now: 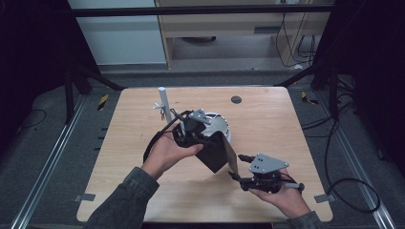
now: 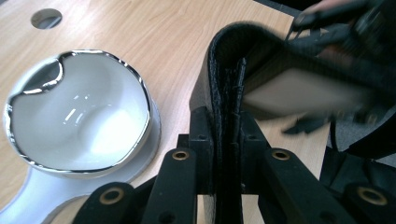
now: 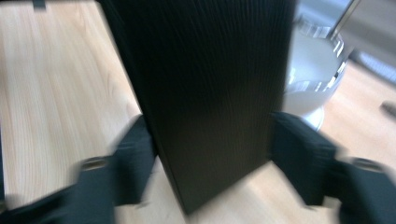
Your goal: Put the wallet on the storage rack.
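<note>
A black wallet point(image 1: 217, 151) stands half open near the middle of the surface point(image 1: 267, 119), its two covers splayed like a tent. In the high view its long edge runs diagonally, from the left tool point(image 1: 191, 136) down and toward the right tool point(image 1: 241, 167), and a pale inner face point(image 1: 231, 155) shows on the side turned to the right tool.

The left tool is clamped on the wallet: in the left gripper view both jaws press flat against the folded leather edge point(image 2: 229, 93), which rises straight up between them, so the fold points away from that hand. The left hand point(image 1: 167, 152) holds that tool just beside a white bowl point(image 1: 220, 125) with a shiny rim; wallet and bowl are near each other, though whether they touch I cannot tell.

The right tool sits spread wide. In the right gripper view, which is blurred, its jaws stand one on each side of the dark cover point(image 3: 205, 93) with a gap at either side, not gripping it. The right hand point(image 1: 282, 195) rests low near the front edge.

A white stand point(image 1: 163, 104) rises behind the left tool. Bare wood lies open to the left, along the front, and across the far right corner, where a small round hole point(image 1: 236, 99) sits.
</note>
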Demonstrator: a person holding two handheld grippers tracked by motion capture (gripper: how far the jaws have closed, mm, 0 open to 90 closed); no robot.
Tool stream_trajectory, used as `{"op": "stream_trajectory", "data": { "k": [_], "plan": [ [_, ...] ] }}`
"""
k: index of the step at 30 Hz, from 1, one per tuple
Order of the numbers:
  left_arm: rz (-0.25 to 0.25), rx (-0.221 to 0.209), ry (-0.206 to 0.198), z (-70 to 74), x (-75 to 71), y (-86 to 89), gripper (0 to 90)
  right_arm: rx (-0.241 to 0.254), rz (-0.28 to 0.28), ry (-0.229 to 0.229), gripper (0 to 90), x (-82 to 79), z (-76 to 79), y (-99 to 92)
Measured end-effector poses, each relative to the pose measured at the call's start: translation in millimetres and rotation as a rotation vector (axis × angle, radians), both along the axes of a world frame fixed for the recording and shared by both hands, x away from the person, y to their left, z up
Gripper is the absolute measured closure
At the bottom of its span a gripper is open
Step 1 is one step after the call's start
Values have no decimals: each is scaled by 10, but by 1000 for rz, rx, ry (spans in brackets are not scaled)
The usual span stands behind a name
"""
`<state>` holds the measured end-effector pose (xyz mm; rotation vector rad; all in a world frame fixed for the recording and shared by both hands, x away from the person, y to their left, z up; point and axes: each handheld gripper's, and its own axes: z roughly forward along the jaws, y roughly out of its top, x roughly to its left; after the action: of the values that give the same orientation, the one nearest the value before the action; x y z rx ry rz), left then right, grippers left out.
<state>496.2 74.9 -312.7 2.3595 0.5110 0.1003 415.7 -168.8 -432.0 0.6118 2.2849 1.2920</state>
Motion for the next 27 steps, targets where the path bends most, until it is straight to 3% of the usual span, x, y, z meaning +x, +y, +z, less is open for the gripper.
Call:
{"op": "stream_trajectory", "data": {
  "k": [2,5,8,11,17,20,27],
  "plan": [
    [8,2,-7,64,5,-8,798,-2,-6,19,239,2,-89,-21],
    [14,0,-14,159,14,2,798,6,-76,41,181,64,-207,-107],
    [30,-24,-25,267,19,38,798,55,-177,70,133,164,-291,-246],
    [46,-60,-11,334,38,72,798,51,-303,113,102,253,-392,-372],
    [72,-94,-34,521,77,110,798,29,-443,238,74,401,-598,-536],
    [82,-85,-53,592,114,108,798,31,-465,273,73,434,-644,-549],
    [142,-65,-81,627,281,110,798,-36,-524,325,66,530,-780,-556]
  ]
}}
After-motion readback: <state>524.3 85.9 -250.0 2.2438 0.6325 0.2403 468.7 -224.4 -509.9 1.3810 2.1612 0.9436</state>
